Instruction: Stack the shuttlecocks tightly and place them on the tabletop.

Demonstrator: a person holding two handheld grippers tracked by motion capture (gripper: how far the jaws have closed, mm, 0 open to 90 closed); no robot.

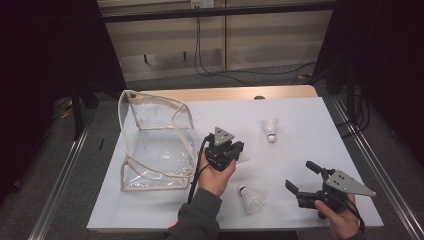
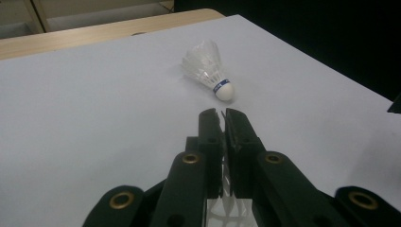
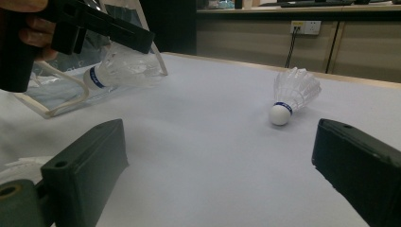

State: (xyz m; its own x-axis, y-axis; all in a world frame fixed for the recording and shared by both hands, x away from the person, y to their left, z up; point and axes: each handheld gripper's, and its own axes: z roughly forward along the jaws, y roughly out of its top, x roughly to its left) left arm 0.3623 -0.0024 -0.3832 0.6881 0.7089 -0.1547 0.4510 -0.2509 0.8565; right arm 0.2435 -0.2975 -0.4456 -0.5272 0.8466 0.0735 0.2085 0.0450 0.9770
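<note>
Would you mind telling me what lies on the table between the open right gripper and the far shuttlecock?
Nothing: in the right gripper view, bare white table runs from the right gripper to the far shuttlecock.

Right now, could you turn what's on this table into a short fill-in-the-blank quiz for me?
1. The left tongs are shut on a ____.
2. The right tongs have jaws standing ____.
3. ____ shuttlecocks lie loose on the white table.
4. The clear pouch stands on the table's ____ side.

Missing words: shuttlecock; open; two; left
</note>
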